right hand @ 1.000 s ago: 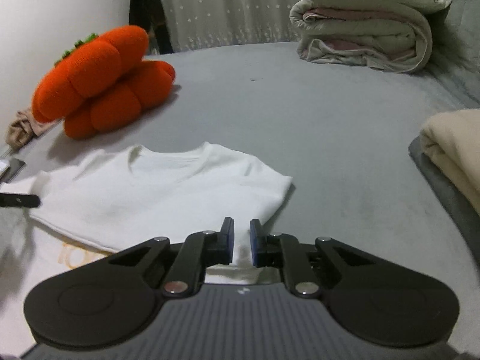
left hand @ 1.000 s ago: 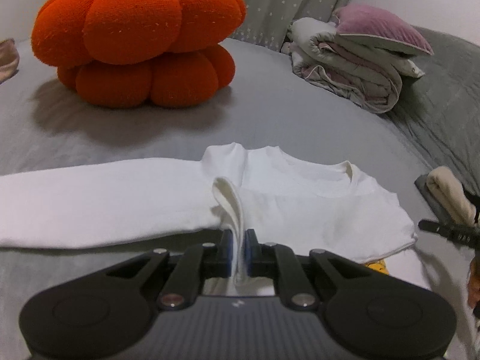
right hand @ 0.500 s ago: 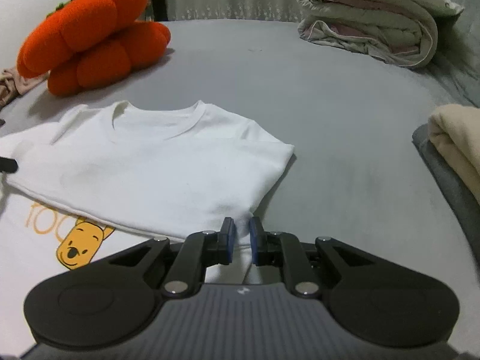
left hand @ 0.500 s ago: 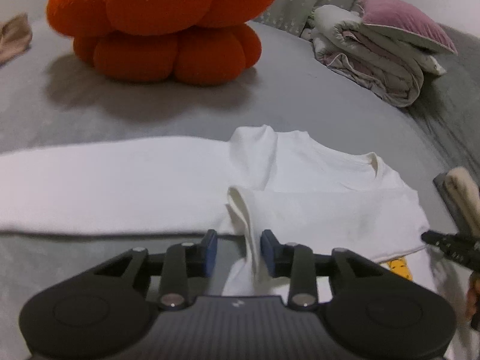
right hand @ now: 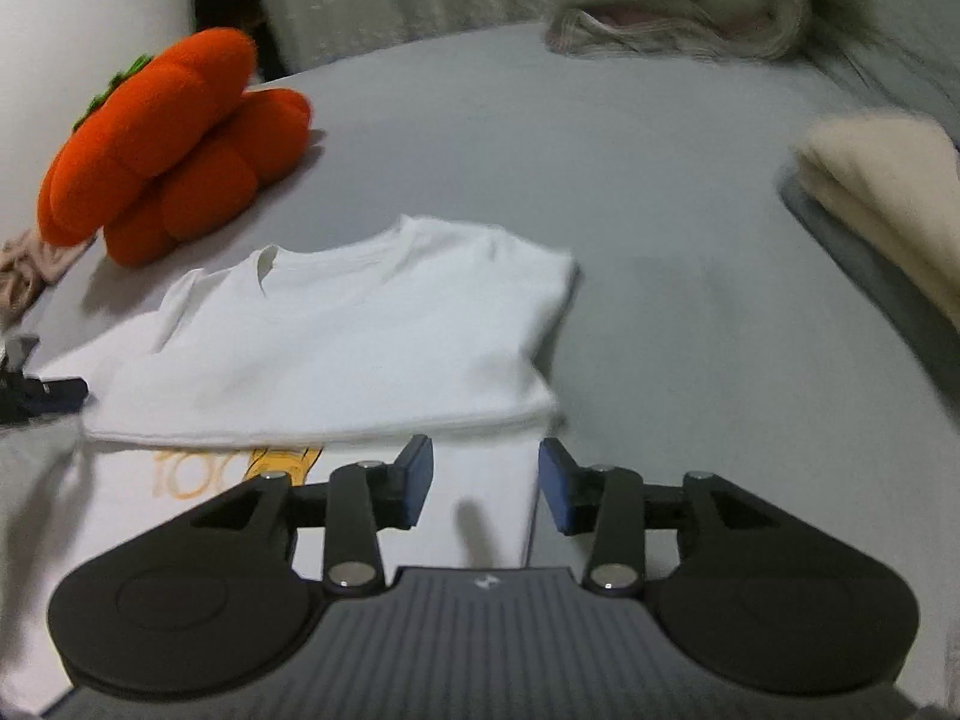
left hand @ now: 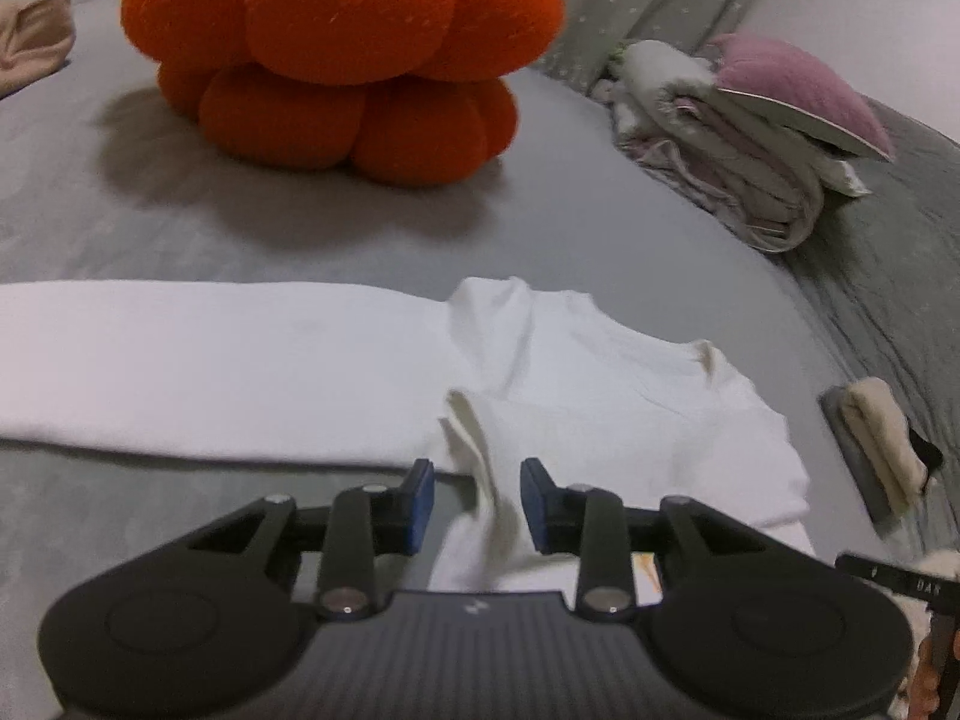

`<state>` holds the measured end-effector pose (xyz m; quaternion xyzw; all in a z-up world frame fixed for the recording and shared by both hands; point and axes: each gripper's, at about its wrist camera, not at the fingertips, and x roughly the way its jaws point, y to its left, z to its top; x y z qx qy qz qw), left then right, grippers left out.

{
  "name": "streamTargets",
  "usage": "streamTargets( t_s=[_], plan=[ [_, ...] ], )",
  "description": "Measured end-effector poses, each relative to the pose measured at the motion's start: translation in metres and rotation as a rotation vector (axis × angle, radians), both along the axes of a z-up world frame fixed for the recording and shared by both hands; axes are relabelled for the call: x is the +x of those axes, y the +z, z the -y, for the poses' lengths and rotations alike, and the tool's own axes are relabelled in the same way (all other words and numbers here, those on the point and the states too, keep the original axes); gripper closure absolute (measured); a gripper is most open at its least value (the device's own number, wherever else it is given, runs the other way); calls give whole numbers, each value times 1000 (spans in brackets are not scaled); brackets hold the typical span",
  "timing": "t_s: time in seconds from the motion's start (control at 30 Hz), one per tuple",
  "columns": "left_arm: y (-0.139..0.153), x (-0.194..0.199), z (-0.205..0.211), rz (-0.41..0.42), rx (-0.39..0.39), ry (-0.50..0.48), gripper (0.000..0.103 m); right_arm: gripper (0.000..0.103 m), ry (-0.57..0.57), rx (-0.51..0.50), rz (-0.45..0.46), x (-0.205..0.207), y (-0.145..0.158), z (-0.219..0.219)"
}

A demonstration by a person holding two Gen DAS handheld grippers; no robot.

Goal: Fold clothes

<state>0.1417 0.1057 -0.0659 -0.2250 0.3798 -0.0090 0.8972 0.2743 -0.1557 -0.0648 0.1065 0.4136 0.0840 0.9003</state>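
Note:
A white long-sleeved top [left hand: 600, 384] [right hand: 360, 330] lies on the grey bed, its upper part folded down over a yellow cartoon print [right hand: 240, 465]. One long sleeve [left hand: 210, 366] stretches flat to the left. My left gripper [left hand: 477, 504] stands open, and a raised ridge of the white cloth [left hand: 486, 468] lies loose between its fingers. At the top's lower right edge my right gripper [right hand: 486, 486] is open over the white cloth, holding nothing. The tip of the left gripper [right hand: 42, 390] shows at the left edge of the right wrist view.
An orange pumpkin cushion [left hand: 336, 54] [right hand: 162, 138] sits behind the top. A folded quilt with a pink pillow [left hand: 756, 138] lies at the back right. A cream garment on a grey one [right hand: 888, 210] is stacked at the right. Beige cloth [left hand: 30, 42] lies far left.
Both grippers have opened and let the white cloth go. The folded upper part now rests flat, and both grippers have drawn back slightly.

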Motion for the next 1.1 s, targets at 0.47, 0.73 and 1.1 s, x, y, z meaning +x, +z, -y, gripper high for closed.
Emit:
streamTargets(
  t_s=[0.47,0.73,1.1],
  plan=[
    [-21,-169,2,-121,-157,43,46,60,-224,241,-49,-222,-10,12],
    [-36,-214,4,-85,-154,95,46,80,-355,261,-91,-244,-29,2],
    [-31,-212,28,-85,-58,-1,99,95,-380,202,-4,-257,-18,-1]
  ],
)
